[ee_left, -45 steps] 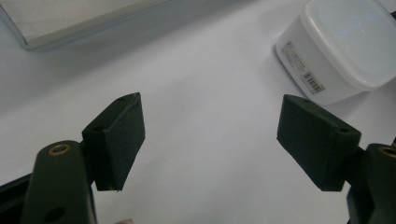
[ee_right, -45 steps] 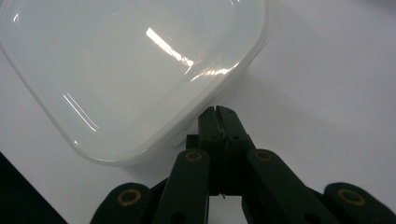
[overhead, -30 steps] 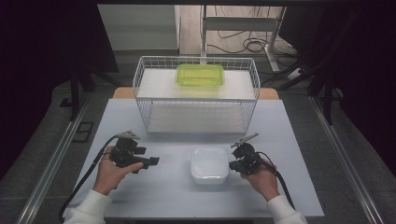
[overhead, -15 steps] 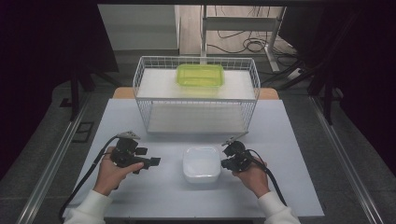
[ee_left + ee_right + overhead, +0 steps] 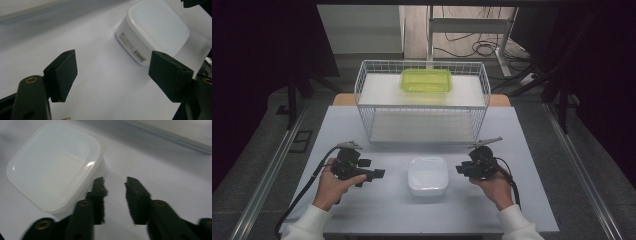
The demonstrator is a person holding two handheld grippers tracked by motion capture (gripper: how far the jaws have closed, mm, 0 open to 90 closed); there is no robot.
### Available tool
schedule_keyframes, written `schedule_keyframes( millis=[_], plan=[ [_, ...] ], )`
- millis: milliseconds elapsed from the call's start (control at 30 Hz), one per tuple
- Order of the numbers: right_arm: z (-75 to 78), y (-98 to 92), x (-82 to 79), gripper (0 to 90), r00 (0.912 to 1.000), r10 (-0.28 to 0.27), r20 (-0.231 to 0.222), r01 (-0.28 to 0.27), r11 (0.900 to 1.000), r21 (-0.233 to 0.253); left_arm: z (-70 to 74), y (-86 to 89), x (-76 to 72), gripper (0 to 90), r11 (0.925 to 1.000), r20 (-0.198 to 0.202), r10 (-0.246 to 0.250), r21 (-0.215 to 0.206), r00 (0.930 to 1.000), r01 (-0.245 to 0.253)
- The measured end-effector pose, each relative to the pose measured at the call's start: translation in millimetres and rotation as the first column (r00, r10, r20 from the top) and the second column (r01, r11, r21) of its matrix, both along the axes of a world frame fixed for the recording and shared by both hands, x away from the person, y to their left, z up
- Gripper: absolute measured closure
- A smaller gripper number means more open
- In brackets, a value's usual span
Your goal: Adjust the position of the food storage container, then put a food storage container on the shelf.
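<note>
A white lidded container (image 5: 428,175) sits on the pale table between the two hands. My left gripper (image 5: 378,173) rests on the table to its left, pointing at it; in the left gripper view the left gripper (image 5: 116,75) stands wide open, with the container (image 5: 155,30) ahead and to the right of the jaws. To the container's right, my right gripper (image 5: 460,169) stays a little apart from it. In the right gripper view the right gripper (image 5: 116,192) is open by a narrow gap with only table between the jaws, and the container (image 5: 52,167) lies just left of the left jaw.
A white wire basket (image 5: 422,106) stands at the back of the table with a green translucent container (image 5: 426,80) on its upper shelf. Cables trail from both grippers toward the table's near edge (image 5: 377,215).
The right gripper pushed in to the left and the white container slid a little left with it. The gripper has since drawn back to the right. The left gripper stayed put.
</note>
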State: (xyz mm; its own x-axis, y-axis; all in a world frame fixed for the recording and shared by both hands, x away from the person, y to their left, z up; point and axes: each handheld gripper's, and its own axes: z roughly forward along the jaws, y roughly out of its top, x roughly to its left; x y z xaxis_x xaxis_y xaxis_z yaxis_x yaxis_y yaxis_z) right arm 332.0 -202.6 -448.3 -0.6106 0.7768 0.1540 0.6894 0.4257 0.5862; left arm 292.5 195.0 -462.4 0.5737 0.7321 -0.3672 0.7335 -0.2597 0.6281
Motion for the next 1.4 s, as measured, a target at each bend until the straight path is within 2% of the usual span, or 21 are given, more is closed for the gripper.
schedule_keyframes(
  millis=[167, 300, 333, 367, 400, 433, 467, 867, 1100, 1233, 1400],
  plan=[
    [5.1, -6.1, -0.5, 40.9, 0.9996, -0.028, -0.001, 0.027, 0.994, 0.107, 0.3, -2.4, -2.1, 22.1, 0.9998, -0.013, 0.018, -0.01, 0.9998, -0.018],
    [4.7, -5.1, -2.1, 36.6, 0.9997, -0.009, -0.021, 0.012, 0.99, 0.138, 0.6, -3.8, -4.4, 22.3, 0.9993, -0.009, 0.034, -0.014, 0.9994, -0.034],
    [3.7, -4.2, -2.4, 34.8, 0.9994, 0.007, -0.035, -0.002, 0.987, 0.159, 1.3, -4.8, -5.2, 22.3, 0.9984, -0.018, 0.038, -0.042, 0.9991, -0.039],
    [3.7, -4.2, -2.4, 34.8, 0.9994, 0.007, -0.035, -0.002, 0.987, 0.159, 1.3, -4.8, -5.2, 22.3, 0.9984, -0.018, 0.038, -0.042, 0.9991, -0.039],
    [2.6, -3.8, -2.5, 33.7, 0.9985, 0.023, -0.05, -0.013, 0.981, 0.192, 2.1, -7.2, -5.7, 22.4, 0.9965, -0.032, 0.039, -0.072, 0.9987, -0.041],
    [2.6, -3.8, -2.5, 33.7, 0.9985, 0.023, -0.05, -0.013, 0.981, 0.192, 2.1, -7.2, -5.7, 22.4, 0.9965, -0.032, 0.039, -0.072, 0.9987, -0.041],
    [2.1, -4.1, -2.2, 32.4, 0.998, 0.026, -0.058, -0.013, 0.976, 0.217, 3.0, -10.8, -5.7, 22.4, 0.9964, -0.03, 0.036, -0.076, 0.9989, -0.038],
    [-1.5, -2.2, -3.5, 30.3, 0.9958, 0.024, -0.088, -0.003, 0.971, 0.24, 1.1, -18.6, -3.2, 28.0, 0.9853, -0.06, 0.06, -0.156, 0.9964, -0.069],
    [-4.9, 0.5, -4.8, 31.7, 0.995, 0.031, -0.094, -0.006, 0.966, 0.258, -2.5, -27.4, 0.8, 28.3, 0.9831, -0.082, 0.052, -0.171, 0.9952, -0.066],
    [-6.8, 0.1, -4.8, 32.8, 0.9944, 0.025, -0.103, 0.004, 0.961, 0.276, -6.0, -35.2, 4.5, 27.7, 0.985, -0.099, 0.035, -0.164, 0.9945, -0.051],
    [-8.8, 0.3, -3.4, 33.9, 0.9936, 0.019, -0.112, 0.015, 0.955, 0.295, -7.5, -42.5, 8.9, 27.6, 0.9822, -0.114, 0.034, -0.18, 0.9929, -0.054]
  ],
)
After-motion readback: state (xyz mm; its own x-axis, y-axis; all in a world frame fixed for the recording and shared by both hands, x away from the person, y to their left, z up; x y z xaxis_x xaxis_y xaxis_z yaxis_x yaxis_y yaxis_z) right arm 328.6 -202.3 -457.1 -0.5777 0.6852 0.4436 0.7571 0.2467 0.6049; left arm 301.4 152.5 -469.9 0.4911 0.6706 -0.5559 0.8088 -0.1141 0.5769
